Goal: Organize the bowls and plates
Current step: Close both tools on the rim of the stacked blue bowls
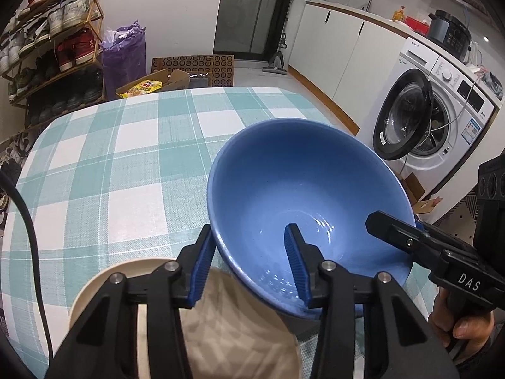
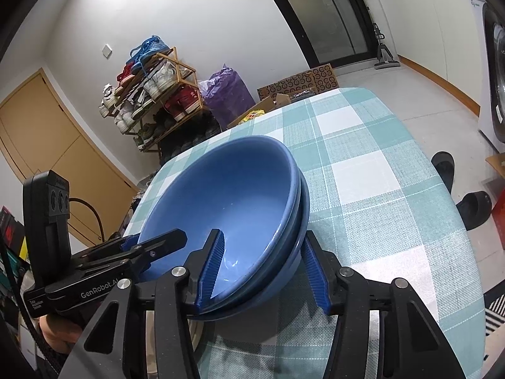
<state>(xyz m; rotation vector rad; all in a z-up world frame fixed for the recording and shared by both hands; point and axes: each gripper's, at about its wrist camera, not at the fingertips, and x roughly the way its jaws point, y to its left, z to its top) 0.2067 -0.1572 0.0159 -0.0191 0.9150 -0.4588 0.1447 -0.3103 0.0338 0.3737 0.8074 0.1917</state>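
The left tool point(image 1: 249, 265) and right tool point(image 2: 263, 268) each straddle the stacked blue bowls' point(image 2: 227, 208) rim, jaws apart, near the desk's point(image 2: 378, 189) near edge; glazed, slippery, breakable—best pinched at the rim.

From where I sit, both feeds are evenly lit by indoor light from above, bright enough and sharp across the middle. Small white glints sit in the well of the blue bowl point(image 1: 303, 195), and the near gripper fingers cast soft shadows on the checked tablecloth point(image 2: 378, 195). Fisheye bending curves the table edge and the far door frame. Black vignetting cuts every corner. The washing machine point(image 1: 442, 101) at right smears slightly.
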